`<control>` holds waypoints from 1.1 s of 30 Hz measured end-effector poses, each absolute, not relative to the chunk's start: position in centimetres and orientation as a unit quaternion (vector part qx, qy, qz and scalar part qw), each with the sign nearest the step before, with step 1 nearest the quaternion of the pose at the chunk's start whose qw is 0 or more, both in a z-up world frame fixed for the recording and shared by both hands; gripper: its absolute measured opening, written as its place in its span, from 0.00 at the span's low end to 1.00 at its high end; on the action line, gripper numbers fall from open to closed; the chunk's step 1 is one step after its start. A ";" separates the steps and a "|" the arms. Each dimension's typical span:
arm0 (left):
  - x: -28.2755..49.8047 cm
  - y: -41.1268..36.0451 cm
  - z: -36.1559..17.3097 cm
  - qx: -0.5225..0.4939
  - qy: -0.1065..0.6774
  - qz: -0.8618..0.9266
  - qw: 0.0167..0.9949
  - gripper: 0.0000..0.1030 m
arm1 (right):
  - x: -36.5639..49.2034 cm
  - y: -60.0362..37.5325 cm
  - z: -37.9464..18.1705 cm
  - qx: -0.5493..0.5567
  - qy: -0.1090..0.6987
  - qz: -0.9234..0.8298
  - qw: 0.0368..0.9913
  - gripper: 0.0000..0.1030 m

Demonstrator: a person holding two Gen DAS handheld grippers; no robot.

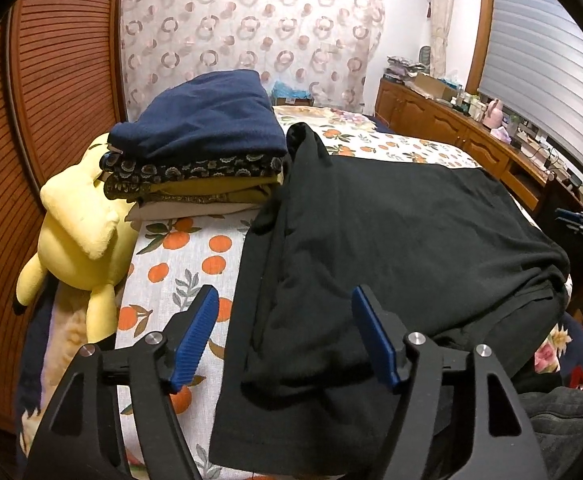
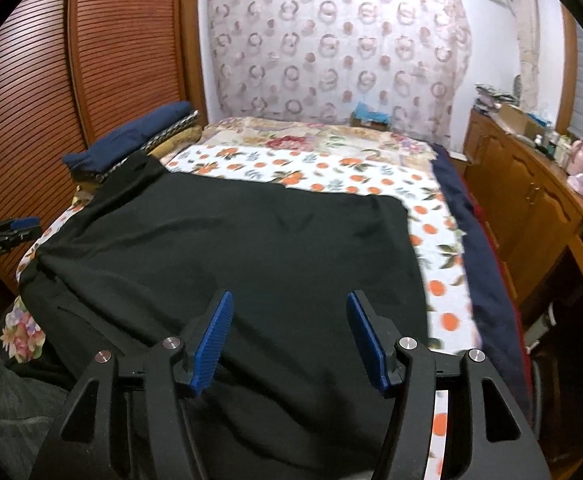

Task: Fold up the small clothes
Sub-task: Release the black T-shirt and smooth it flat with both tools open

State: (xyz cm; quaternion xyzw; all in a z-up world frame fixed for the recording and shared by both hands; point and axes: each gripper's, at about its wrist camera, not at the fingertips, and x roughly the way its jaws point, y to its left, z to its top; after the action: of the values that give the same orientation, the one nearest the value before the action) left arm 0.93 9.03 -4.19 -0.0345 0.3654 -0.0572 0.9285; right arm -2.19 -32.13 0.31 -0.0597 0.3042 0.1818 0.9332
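Bed [image 2: 331, 176] under black garment [image 2: 231, 248]

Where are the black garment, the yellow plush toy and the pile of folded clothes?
Black garment [image 2: 227, 248]: right wrist view, its flat middle.
Yellow plush toy [image 1: 79, 236]: left wrist view, its body.
Pile of folded clothes [image 1: 207, 124]: left wrist view, navy top layer.

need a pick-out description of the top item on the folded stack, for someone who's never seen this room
Start at the bed with the orange-print sheet. At its far-left corner, by the slatted wooden doors, sits a folded stack beside a yellow plush toy. The target is the navy garment on top: plain dark blue, unlike the floral-print and mustard layers beneath it.
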 end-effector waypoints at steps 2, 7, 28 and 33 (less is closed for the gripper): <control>0.9 9.0 -4.3 -0.034 0.366 -0.056 0.928 0.68 | -1.3 -31.4 -0.5 -0.062 0.314 0.189 0.929 0.59; 1.1 9.1 -4.6 -0.035 0.371 -0.051 0.927 0.69 | 0.7 -30.1 -2.8 -0.071 0.340 0.195 0.917 0.59; 2.4 10.7 -7.4 -0.081 0.411 -0.051 0.907 0.69 | 3.0 -28.7 -6.7 -0.076 0.348 0.187 0.916 0.82; 2.3 10.9 -7.9 -0.083 0.413 -0.055 0.905 0.68 | 1.7 -28.7 -7.3 -0.075 0.327 0.184 0.924 0.85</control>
State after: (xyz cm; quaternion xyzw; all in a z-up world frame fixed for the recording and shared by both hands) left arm 2.34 10.90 -7.94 -0.0831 0.4130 -0.0551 0.9052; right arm 1.70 -28.70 -7.26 -0.0748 0.3271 0.1838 0.9239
